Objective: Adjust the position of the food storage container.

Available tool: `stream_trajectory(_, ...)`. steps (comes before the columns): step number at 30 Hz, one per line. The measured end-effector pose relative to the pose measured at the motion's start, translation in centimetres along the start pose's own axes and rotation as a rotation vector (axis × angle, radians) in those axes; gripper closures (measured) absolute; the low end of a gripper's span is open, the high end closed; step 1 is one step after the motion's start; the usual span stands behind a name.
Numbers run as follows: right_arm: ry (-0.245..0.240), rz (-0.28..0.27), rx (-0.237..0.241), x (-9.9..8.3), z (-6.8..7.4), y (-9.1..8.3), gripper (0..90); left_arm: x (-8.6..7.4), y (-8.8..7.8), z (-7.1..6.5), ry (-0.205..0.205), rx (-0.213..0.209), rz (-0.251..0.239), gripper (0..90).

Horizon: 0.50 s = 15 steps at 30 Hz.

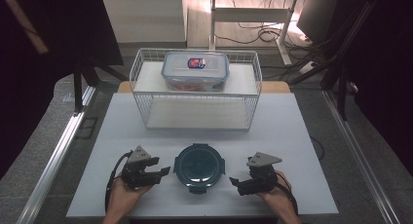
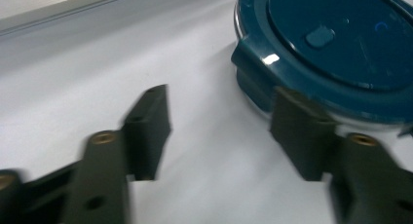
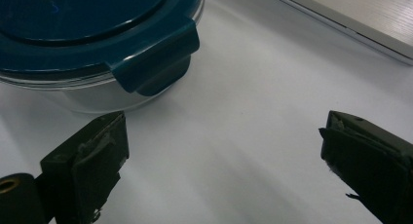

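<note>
A round container with a dark blue clip lid (image 1: 199, 166) sits near the front middle of the white table top (image 1: 287, 131). My left gripper (image 1: 163, 171) lies just to its left, open, with nothing between its fingers. From the left gripper view the lid (image 2: 336, 44) is up and to the right, one side clip next to the right fingertip (image 2: 297, 131). My right gripper (image 1: 234, 181) is open at the container's right. The right gripper view has the container (image 3: 97, 44) at upper left, its clip above the left pad (image 3: 100, 153).
A white wire basket rack (image 1: 196, 90) stands at the back middle of the table. A clear rectangular box with a blue-rimmed lid (image 1: 195, 69) sits on top of it. Metal rails (image 1: 58, 151) run along both sides of the table.
</note>
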State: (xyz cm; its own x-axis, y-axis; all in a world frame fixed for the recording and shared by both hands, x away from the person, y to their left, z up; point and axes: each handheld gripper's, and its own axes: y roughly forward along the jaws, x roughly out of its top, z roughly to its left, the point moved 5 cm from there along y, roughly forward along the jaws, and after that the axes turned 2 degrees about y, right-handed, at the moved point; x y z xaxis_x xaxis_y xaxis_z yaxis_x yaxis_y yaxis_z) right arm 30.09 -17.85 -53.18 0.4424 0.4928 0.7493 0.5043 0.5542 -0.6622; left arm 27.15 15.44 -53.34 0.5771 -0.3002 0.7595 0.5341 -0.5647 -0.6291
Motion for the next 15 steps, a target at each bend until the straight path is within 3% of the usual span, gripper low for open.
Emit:
stream_trajectory(3, 0.005, -0.008, 0.009, 0.1, 0.2, -0.1, 3.1, -0.5, -0.5, 0.0, -0.014, -0.042, -0.013, 23.2)
stream_trajectory(8, 0.009, -0.022, 0.019, 0.2, 0.5, -0.4, 3.1, -1.2, -1.1, -0.1, 0.003, -0.054, -0.031, 7.5)
stream_trajectory(15, 0.014, -0.021, 0.032, -0.2, 0.6, -0.7, 2.9, -2.9, -0.4, -0.4, 0.090, -0.024, 0.018, 5.3)
